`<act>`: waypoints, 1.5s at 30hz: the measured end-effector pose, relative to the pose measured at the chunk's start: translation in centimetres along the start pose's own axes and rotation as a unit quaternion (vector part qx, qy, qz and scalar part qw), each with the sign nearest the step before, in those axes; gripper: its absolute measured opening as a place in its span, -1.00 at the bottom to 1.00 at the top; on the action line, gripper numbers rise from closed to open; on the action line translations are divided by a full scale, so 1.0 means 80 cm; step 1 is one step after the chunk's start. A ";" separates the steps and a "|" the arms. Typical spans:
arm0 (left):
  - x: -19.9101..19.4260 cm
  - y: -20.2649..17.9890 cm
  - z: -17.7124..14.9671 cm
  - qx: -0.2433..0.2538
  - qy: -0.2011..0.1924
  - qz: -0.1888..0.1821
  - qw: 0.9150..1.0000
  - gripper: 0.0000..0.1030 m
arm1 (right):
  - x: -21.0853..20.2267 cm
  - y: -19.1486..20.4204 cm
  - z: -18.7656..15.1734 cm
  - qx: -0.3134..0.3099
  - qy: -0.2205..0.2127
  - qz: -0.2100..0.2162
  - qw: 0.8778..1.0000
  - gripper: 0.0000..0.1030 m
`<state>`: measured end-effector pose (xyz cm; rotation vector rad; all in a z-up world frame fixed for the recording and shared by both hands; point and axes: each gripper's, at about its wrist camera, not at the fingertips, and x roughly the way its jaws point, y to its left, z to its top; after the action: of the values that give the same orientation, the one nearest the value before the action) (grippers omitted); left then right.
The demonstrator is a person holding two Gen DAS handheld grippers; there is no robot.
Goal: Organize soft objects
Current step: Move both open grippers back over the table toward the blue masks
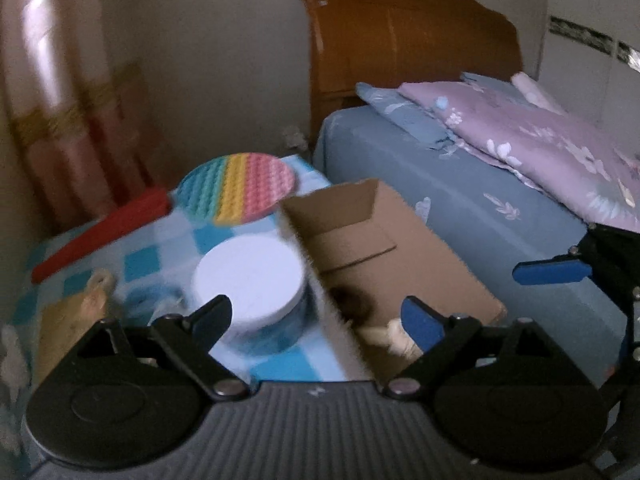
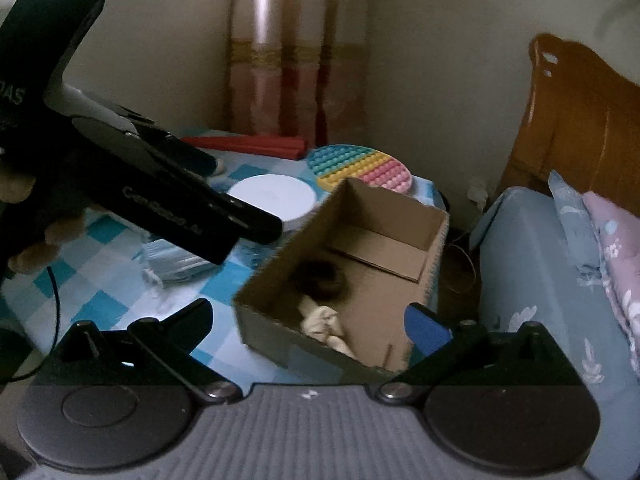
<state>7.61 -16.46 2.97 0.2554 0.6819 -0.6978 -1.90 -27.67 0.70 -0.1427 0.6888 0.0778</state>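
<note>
Box (image 2: 360,240) beyond right fingers (image 2: 424,328) (spread), cloth (image 2: 324,324) inside

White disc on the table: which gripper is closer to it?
Left. The left gripper hangs right by the white disc, one finger at its near edge. The right gripper is farther off, open over the box's near end.

You are working in a home bedroom: a bed (image 1: 500,216) with wooden headboard (image 1: 404,36) and floral pillows (image 1: 532,136), pink curtains (image 2: 296,52) at the window, a checked-cloth side table (image 2: 104,276).
</note>
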 end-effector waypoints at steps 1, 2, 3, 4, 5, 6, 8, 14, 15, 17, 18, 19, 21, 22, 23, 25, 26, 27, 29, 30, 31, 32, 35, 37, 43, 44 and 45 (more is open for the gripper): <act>-0.008 0.007 -0.004 -0.008 -0.001 0.003 1.000 0.78 | -0.002 0.008 0.002 -0.007 -0.001 -0.002 1.000 1.00; -0.014 0.014 -0.008 -0.014 -0.002 0.005 1.000 0.78 | -0.005 0.017 0.003 -0.013 -0.003 -0.002 1.000 1.00; -0.023 0.021 -0.014 -0.022 -0.004 0.007 1.000 0.78 | -0.007 0.025 0.005 -0.016 -0.004 -0.004 1.000 1.00; -0.031 0.028 -0.018 -0.030 -0.005 0.010 0.999 0.78 | -0.008 0.033 0.007 -0.019 -0.004 -0.006 1.000 1.00; -0.038 0.034 -0.024 -0.038 -0.006 0.014 0.999 0.78 | -0.009 0.040 0.009 -0.024 -0.005 0.001 1.000 1.00; -0.048 0.042 -0.031 -0.046 -0.009 0.019 0.999 0.78 | -0.010 0.048 0.011 -0.026 -0.005 0.009 1.000 1.00; -0.060 0.055 -0.041 -0.057 -0.012 0.029 0.998 0.78 | -0.011 0.064 0.015 -0.027 -0.004 0.027 0.999 1.00; -0.097 0.094 -0.079 -0.090 -0.021 0.093 0.991 0.78 | -0.008 0.118 0.023 -0.054 -0.010 0.062 0.997 1.00; -0.103 0.101 -0.087 -0.095 -0.023 0.104 0.990 0.78 | -0.006 0.126 0.024 -0.056 -0.014 0.062 0.996 1.00; -0.112 0.113 -0.101 -0.110 -0.024 0.116 0.987 0.78 | 0.001 0.140 0.025 -0.059 -0.012 0.071 0.996 1.00; -0.116 0.120 -0.108 -0.120 -0.025 0.121 0.985 0.78 | 0.006 0.146 0.025 -0.058 -0.011 0.072 0.996 1.00; -0.120 0.126 -0.115 -0.129 -0.024 0.126 0.983 0.79 | 0.010 0.150 0.023 -0.056 -0.012 0.072 0.996 1.00; -0.124 0.135 -0.128 -0.144 -0.020 0.141 0.979 0.80 | 0.023 0.157 0.020 -0.051 -0.007 0.079 0.996 1.00; -0.124 0.139 -0.135 -0.148 -0.016 0.149 0.978 0.80 | 0.028 0.161 0.019 -0.047 -0.005 0.080 0.996 1.00; -0.124 0.140 -0.141 -0.149 -0.012 0.157 0.976 0.80 | 0.035 0.165 0.017 -0.043 -0.001 0.084 0.996 1.00; -0.120 0.142 -0.149 -0.144 -0.004 0.177 0.974 0.80 | 0.048 0.171 0.014 -0.035 0.009 0.088 0.995 1.00; -0.120 0.143 -0.154 -0.142 -0.002 0.185 0.972 0.80 | 0.056 0.174 0.012 -0.032 0.014 0.086 0.996 1.00; -0.118 0.145 -0.157 -0.142 0.000 0.192 0.971 0.80 | 0.064 0.177 0.011 -0.030 0.019 0.084 0.996 1.00; -0.116 0.151 -0.163 -0.145 0.001 0.196 0.970 0.86 | 0.078 0.179 0.008 -0.025 0.027 0.080 0.996 1.00; -0.114 0.154 -0.166 -0.146 0.001 0.199 0.969 0.87 | 0.083 0.179 0.007 -0.023 0.028 0.075 0.997 1.00; -0.114 0.154 -0.171 -0.145 0.002 0.202 0.969 0.87 | 0.090 0.180 0.007 -0.020 0.031 0.068 0.997 1.00; -0.113 0.156 -0.174 -0.145 0.004 0.206 0.968 0.87 | 0.096 0.179 0.007 -0.016 0.033 0.063 0.997 1.00; -0.106 0.161 -0.181 -0.151 0.010 0.206 0.967 0.87 | 0.112 0.176 0.010 0.000 0.036 0.053 0.998 1.00; -0.102 0.166 -0.187 -0.159 0.016 0.203 0.966 0.87 | 0.122 0.174 0.014 0.008 0.036 0.048 0.998 1.00; -0.087 0.179 -0.199 -0.170 0.033 0.204 0.964 0.87 | 0.154 0.169 0.030 0.032 0.036 0.033 0.998 1.00; -0.085 0.181 -0.200 -0.172 0.035 0.204 0.963 0.87 | 0.159 0.168 0.033 0.036 0.034 0.031 0.998 1.00; -0.084 0.182 -0.201 -0.172 0.037 0.204 0.963 0.87 | 0.163 0.168 0.037 0.038 0.032 0.029 0.998 1.00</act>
<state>5.65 4.75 -4.89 0.0941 0.7803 -0.1697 8.39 -13.65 -6.80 -0.0518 0.7598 0.1025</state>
